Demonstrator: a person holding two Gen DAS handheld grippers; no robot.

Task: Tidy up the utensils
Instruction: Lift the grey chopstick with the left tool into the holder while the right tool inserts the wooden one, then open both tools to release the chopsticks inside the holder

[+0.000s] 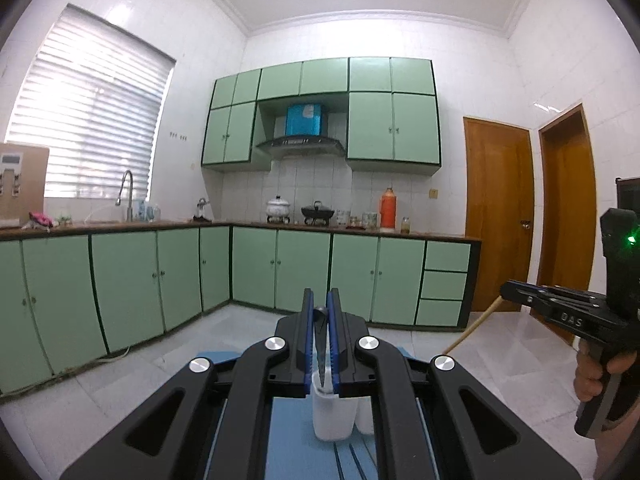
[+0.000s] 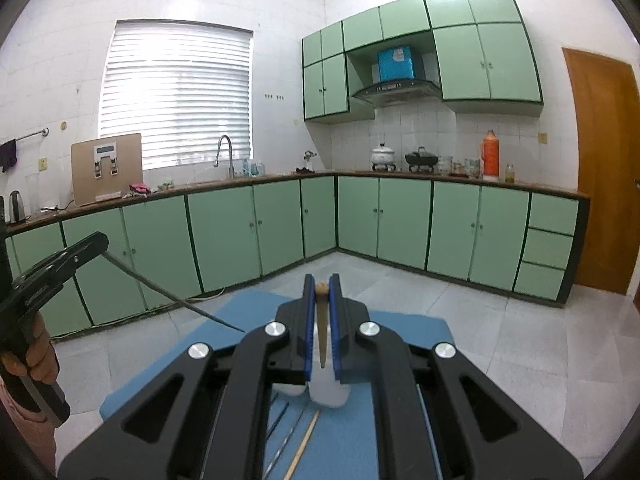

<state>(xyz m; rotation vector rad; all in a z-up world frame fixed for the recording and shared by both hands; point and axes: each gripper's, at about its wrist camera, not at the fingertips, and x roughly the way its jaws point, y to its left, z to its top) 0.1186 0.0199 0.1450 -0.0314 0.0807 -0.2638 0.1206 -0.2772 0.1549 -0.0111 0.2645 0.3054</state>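
Chopsticks are being sorted: a dark chopstick (image 1: 321, 344) is pinched in the left gripper (image 1: 321, 308), a wooden chopstick (image 2: 322, 332) in the right gripper (image 2: 322, 286). Both are held above white cups (image 1: 334, 416) at 6 o'clock. More sticks (image 2: 298, 446), maybe three, are left on the blue mat (image 2: 224, 344).

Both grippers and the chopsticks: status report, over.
Left gripper shut on dark chopstick. Right gripper shut on wooden chopstick. Both held above white holders on blue mat; more chopsticks lie there. Nothing in the way.
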